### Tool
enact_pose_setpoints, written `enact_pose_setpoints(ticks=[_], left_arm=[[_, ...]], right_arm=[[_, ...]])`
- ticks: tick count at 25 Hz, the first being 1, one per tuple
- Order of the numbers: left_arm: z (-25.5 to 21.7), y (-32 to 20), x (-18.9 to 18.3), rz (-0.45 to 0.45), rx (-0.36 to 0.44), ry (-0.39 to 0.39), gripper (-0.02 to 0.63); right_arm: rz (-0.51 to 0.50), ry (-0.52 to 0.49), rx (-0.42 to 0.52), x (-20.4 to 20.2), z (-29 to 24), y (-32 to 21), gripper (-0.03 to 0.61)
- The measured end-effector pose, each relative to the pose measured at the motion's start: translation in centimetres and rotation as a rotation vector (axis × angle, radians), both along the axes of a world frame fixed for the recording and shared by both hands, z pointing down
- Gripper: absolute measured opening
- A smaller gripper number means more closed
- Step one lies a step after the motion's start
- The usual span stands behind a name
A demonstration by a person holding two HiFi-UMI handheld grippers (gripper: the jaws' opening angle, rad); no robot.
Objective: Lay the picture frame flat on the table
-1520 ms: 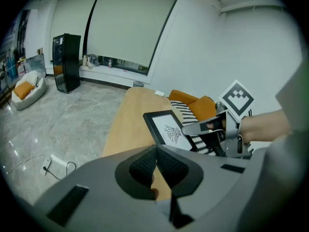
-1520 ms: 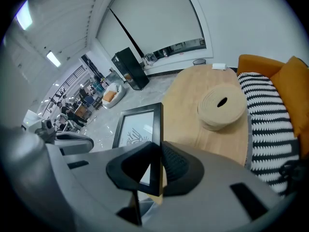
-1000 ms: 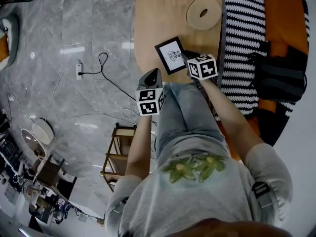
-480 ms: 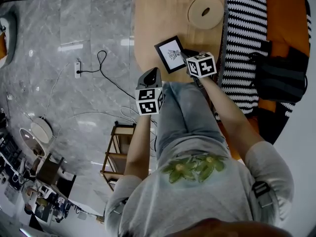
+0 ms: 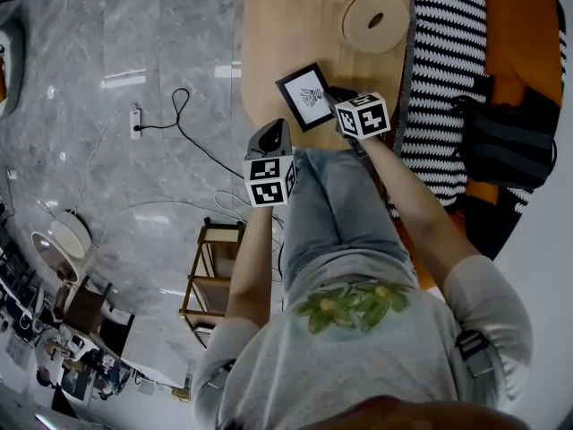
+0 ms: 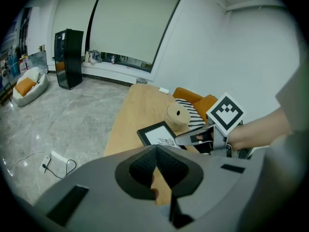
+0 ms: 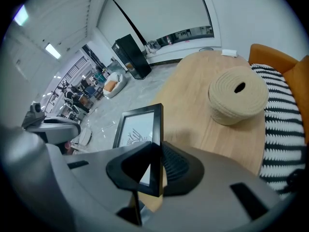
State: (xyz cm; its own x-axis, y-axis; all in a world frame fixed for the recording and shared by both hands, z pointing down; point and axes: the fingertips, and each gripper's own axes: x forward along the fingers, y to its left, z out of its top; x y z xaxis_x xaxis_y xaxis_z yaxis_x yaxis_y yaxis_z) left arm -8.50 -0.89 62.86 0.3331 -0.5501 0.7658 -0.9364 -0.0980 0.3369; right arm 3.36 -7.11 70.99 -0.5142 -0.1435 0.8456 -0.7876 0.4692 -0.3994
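You have two grippers in play and one black-edged picture frame [image 5: 304, 97] with a white print of a small line drawing. Your right gripper [image 5: 336, 97] has its jaws clamped on the frame's right edge near a lower corner. It holds the frame tilted, face up, over the near end of the light wooden bench [image 5: 286, 25]. You cannot tell whether the frame's lower edge touches the wood. Your left gripper [image 5: 271, 133] hangs just off the bench's near edge, jaws pressed together with nothing between them. One round woven rope coil [image 5: 373, 21] with a centre hole sits farther along the bench, beside one black-and-white striped cushion [image 5: 443, 61].
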Motion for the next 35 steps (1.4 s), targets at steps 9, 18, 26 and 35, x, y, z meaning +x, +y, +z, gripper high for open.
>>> enact_pose_setpoints(ticks=[9, 18, 26, 35], left_arm=[[1.1, -0.1, 0.0, -0.006, -0.012, 0.008, 0.015], [2.2, -0.9, -1.0, -0.039, -0.015, 0.006, 0.015], [3.7, -0.4, -1.7, -0.067, -0.026, 0.005, 0.015], [5.1, 0.2, -1.9, -0.098, -0.032, 0.008, 0.015]], right_arm=[[-0.013, 0.010, -0.018, 0.1, 2.1, 0.0, 0.072], [-0.035, 0.040, -0.032, -0.1, 4.3, 0.2, 0.072], [-0.038, 0.048, -0.048, -0.2, 6.5, 0.4, 0.072], [-0.070, 0.065, -0.063, -0.2, 8.5, 0.9, 0.074]])
